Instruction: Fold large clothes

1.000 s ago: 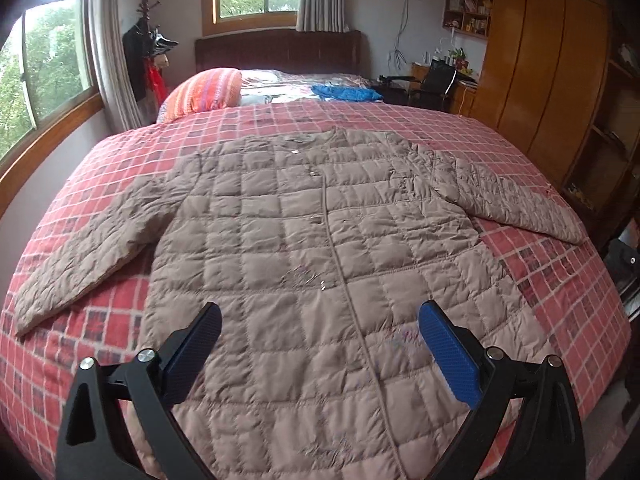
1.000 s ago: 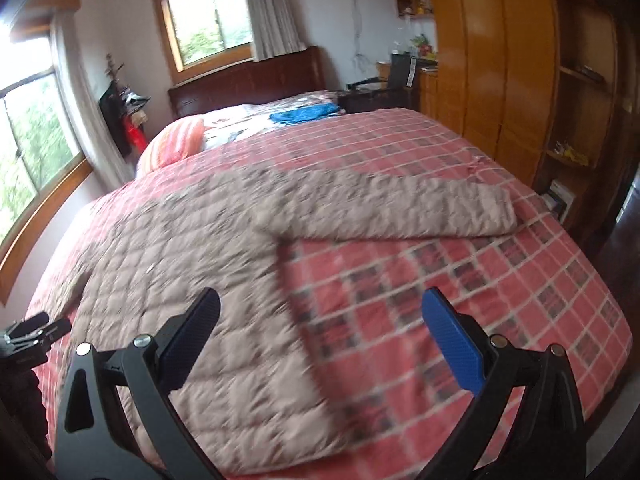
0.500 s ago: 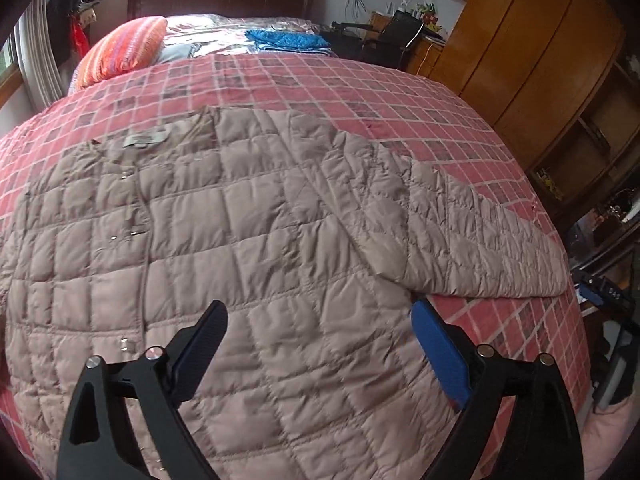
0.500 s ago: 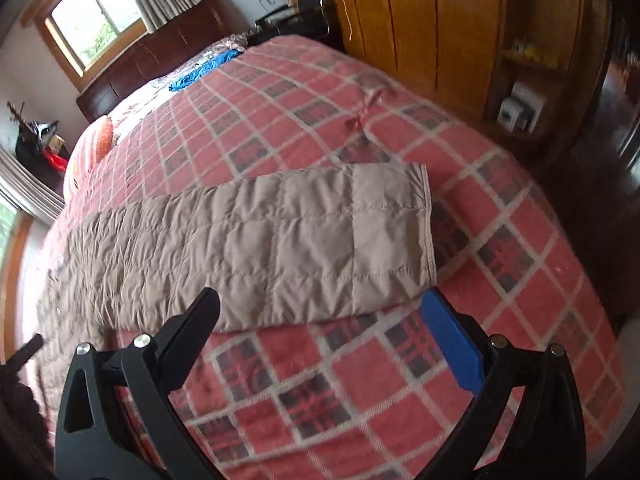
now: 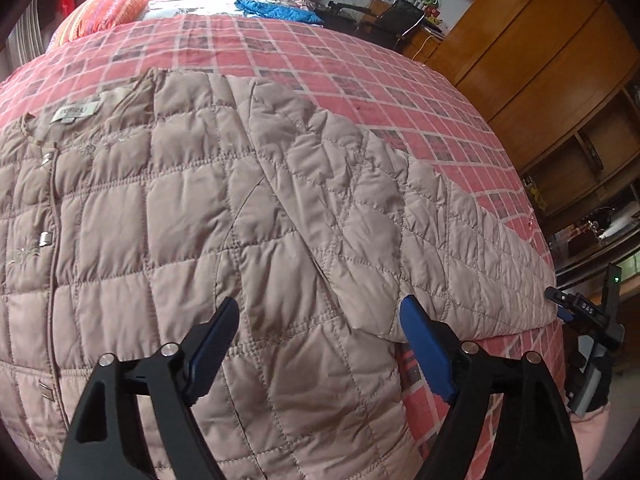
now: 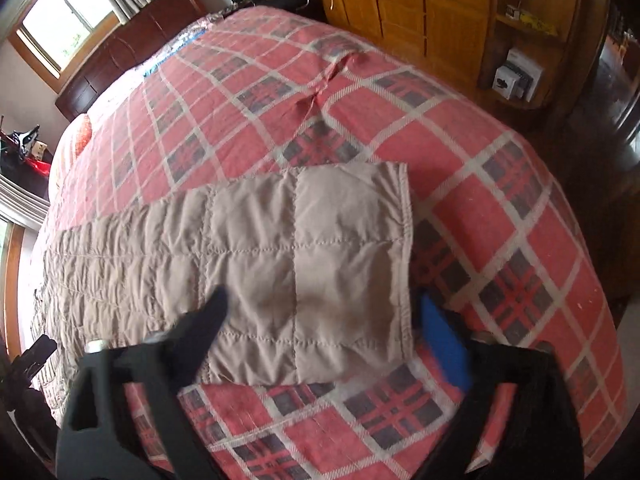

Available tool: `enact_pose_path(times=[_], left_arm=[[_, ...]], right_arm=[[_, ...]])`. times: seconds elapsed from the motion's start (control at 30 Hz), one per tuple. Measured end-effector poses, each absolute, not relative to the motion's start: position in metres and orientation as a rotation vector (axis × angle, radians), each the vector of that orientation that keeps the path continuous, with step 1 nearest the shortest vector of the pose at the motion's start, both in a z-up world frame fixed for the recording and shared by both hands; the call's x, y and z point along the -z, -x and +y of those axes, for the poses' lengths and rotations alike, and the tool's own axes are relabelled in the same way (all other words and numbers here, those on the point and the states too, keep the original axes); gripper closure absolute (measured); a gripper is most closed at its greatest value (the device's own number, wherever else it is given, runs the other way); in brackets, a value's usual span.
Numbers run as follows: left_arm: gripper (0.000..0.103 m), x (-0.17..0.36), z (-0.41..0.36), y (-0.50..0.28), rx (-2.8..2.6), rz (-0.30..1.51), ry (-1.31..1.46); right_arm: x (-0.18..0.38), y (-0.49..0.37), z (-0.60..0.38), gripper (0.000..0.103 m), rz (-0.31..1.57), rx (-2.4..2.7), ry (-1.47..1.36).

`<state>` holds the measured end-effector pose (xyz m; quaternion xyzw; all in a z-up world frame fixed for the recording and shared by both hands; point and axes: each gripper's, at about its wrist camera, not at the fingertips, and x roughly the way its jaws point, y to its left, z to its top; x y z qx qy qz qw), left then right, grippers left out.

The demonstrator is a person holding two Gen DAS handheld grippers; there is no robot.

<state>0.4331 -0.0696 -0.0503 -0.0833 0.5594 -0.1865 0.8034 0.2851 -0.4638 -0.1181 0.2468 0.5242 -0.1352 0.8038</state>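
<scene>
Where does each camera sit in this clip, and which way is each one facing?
Left wrist: rides the left claw, looking down over the quilted jacket near its armpit; both open fingers show, and the right claw at the edge.
Right wrist: rides the right claw, looking down at the sleeve cuff; its open fingers straddle the cuff.
Shared: the jacket's sleeve, the red plaid bedspread, the wooden wardrobe.

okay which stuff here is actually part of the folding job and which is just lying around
Part of the job:
quilted beige jacket
its sleeve cuff
left gripper, jaws open
right gripper, jaws open
plaid bedspread as work surface

Just lying about:
striped orange pillow
blue cloth
wooden wardrobe
white box
</scene>
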Motion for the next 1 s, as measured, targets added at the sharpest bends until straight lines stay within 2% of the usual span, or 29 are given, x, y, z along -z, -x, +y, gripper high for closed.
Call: enact_pose_path(times=[0.07, 0.13, 0.2, 0.23, 0.3, 0.37, 0.43, 0.47, 0.53, 0.57, 0.6, 0.67, 0.77, 1.0], left_arm=[[0.023, 0.055, -0.065, -0.435, 0.399, 1.206, 0.203], [0.026, 0.060, -0.062, -0.437, 0.399, 1.215, 0.214], [0.030, 0.064, -0.059, -0.439, 0.398, 1.223, 0.225], [0.033, 0.066, -0.058, -0.440, 0.393, 1.227, 0.226], [0.041, 0.068, -0.057, -0.441, 0.385, 1.229, 0.228], [0.060, 0.070, -0.055, -0.443, 0.368, 1.231, 0.224], [0.072, 0.072, -0.048, -0.443, 0.357, 1.234, 0.244], [0.075, 0.074, -0.044, -0.444, 0.361, 1.238, 0.260], [0.082, 0.077, -0.036, -0.447, 0.372, 1.247, 0.291], [0.084, 0.080, -0.032, -0.448, 0.375, 1.250, 0.300], [0.086, 0.081, -0.030, -0.449, 0.378, 1.252, 0.303], [0.095, 0.085, -0.026, -0.449, 0.381, 1.250, 0.303], [0.101, 0.089, -0.020, -0.450, 0.392, 1.251, 0.326], [0.101, 0.090, -0.021, -0.450, 0.408, 1.243, 0.314]], right_arm=[[0.122, -0.291, -0.463, 0.030, 1.133, 0.302, -0.533], [0.122, -0.291, -0.462, 0.034, 1.126, 0.314, -0.515], [0.123, -0.294, -0.459, 0.051, 1.127, 0.348, -0.469], [0.122, -0.295, -0.457, 0.056, 1.128, 0.367, -0.442], [0.123, -0.294, -0.455, 0.065, 1.121, 0.370, -0.426], [0.125, -0.293, -0.455, 0.066, 1.111, 0.373, -0.435], [0.124, -0.292, -0.455, 0.068, 1.103, 0.376, -0.428], [0.124, -0.291, -0.452, 0.071, 1.103, 0.376, -0.422], [0.121, -0.288, -0.448, 0.081, 1.100, 0.372, -0.429], [0.116, -0.283, -0.445, 0.090, 1.096, 0.371, -0.452], [0.114, -0.284, -0.446, 0.093, 1.091, 0.366, -0.470], [0.106, -0.284, -0.444, 0.095, 1.071, 0.345, -0.495], [0.087, -0.281, -0.431, 0.096, 1.007, 0.261, -0.534], [0.042, -0.304, -0.342, 0.097, 0.931, 0.014, -0.445]])
